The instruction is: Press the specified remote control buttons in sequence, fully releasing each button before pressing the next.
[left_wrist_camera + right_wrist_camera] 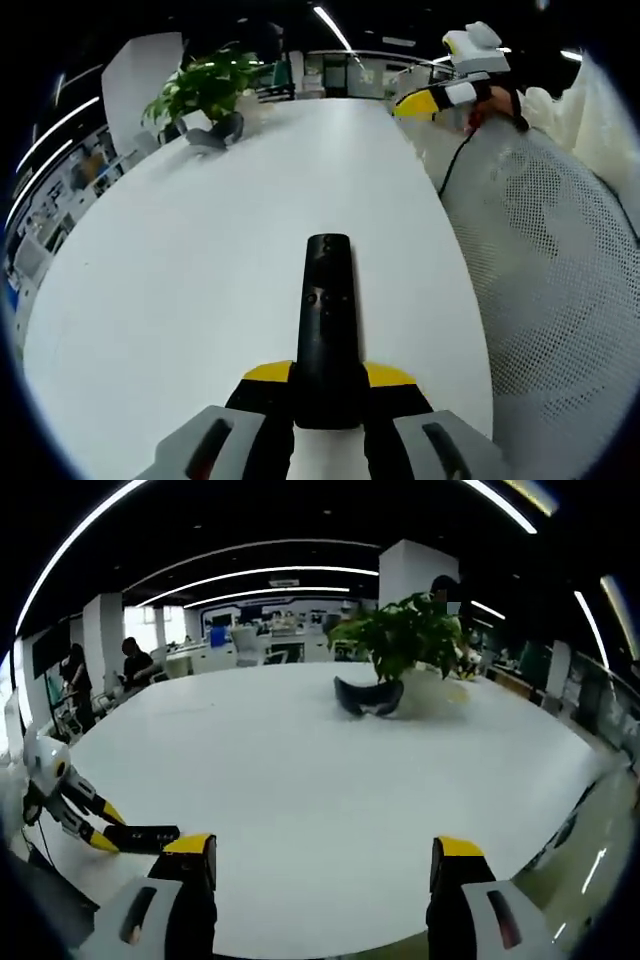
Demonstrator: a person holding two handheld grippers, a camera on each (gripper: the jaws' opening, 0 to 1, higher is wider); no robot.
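A long black remote control [328,300] lies flat on the white table [200,260] and points away from me. My left gripper [329,374] is shut on its near end, yellow-tipped jaws on either side. In the right gripper view the same remote [148,835] shows at the far left, clamped in the left gripper [100,838]. My right gripper [325,852] hovers over the table's near edge, open, with nothing between its jaws. It also appears in the left gripper view, where the right gripper [420,103] is raised at the upper right, well away from the remote.
A potted green plant [405,635] stands on the table with a dark curved object [365,697] at its base. A person's white mesh sleeve [540,260] runs along the table's right edge. People sit at desks [130,665] beyond the table.
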